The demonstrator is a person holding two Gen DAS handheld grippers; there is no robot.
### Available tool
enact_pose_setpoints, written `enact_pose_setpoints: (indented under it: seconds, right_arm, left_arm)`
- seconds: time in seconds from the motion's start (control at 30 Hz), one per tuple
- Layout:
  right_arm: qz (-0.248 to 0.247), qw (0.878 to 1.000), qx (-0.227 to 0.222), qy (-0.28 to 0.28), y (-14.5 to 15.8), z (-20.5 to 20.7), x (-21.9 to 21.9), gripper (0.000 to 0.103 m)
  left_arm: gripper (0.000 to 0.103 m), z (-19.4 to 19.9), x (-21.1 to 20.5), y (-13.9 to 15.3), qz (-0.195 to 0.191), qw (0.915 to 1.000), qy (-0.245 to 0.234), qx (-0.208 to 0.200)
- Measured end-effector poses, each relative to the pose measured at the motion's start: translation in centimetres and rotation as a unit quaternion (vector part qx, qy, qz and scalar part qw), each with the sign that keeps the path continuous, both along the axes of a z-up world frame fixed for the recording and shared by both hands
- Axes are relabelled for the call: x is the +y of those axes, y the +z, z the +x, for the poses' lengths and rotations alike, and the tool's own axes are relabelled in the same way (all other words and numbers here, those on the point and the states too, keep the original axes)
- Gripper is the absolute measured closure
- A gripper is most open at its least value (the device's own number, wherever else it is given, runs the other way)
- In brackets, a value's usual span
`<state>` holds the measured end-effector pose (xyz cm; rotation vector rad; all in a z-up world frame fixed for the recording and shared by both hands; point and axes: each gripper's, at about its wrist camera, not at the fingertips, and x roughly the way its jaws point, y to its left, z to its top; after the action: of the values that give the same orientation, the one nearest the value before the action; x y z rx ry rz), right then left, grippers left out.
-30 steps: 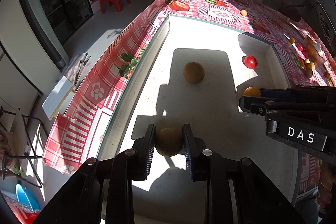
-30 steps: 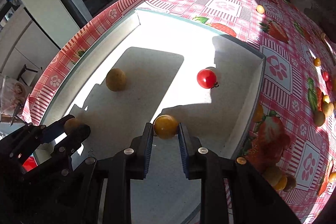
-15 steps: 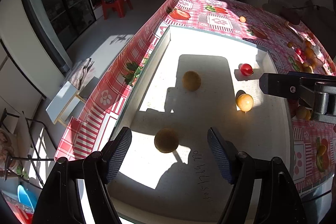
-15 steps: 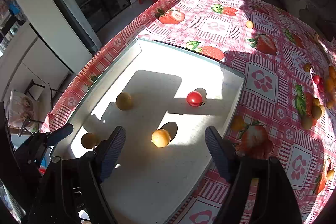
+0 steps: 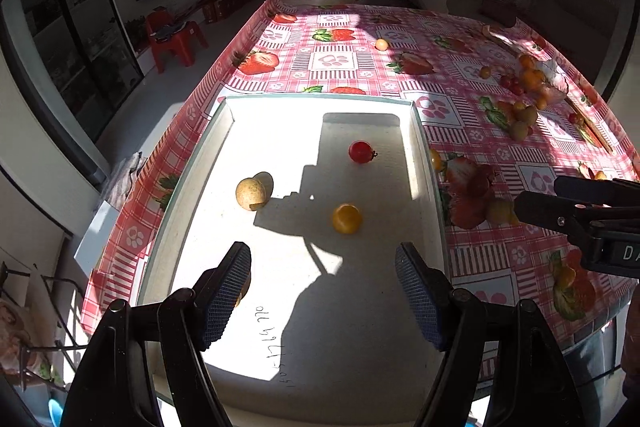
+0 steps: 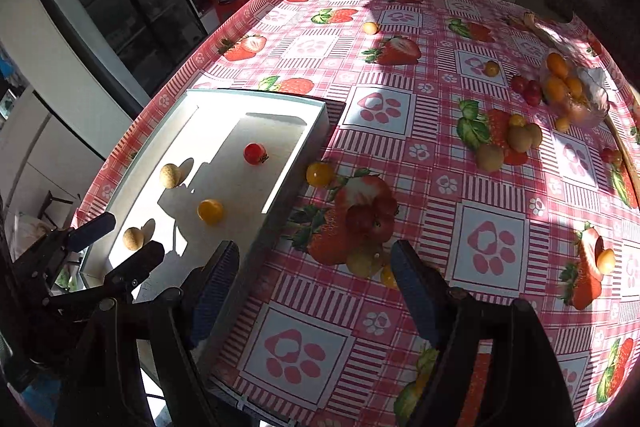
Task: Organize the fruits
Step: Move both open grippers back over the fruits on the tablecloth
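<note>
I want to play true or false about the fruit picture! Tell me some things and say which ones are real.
1. The white tray has one red tomato in it. True.
2. The left tongs are squeezing a fruit. False: they are open, with nothing between them.
3. An orange-yellow tomato lies in the tray. True.
4. The tablecloth has bananas printed on it. False: it shows strawberries and paw prints.
5. The right tongs are open. True.
6. All the fruit is already in the tray. False: many pieces are still on the tablecloth, like the yellow tomato beside the tray.
</note>
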<state>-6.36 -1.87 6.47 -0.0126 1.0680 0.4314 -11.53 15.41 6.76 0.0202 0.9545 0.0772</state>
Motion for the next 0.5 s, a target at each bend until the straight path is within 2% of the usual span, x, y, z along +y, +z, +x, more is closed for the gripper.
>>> enact_pose_setpoints:
  seconds: [0.27, 0.5]
  right_arm:
    - [0.001, 0.997, 0.014, -0.07, -1.3, -0.9, -7.6, 0.022]
    - [-0.003, 0.996, 0.02, -0.089, -2.5, -3.1, -11.4, 0.022]
  left_arm:
    - [0.027, 1.2, -5.9, 0.4, -0.007, 0.9984, -0.055, 0.005]
    - [0.027, 2.2, -10.1, -0.7, -0.005, 0.996, -0.087, 0.019]
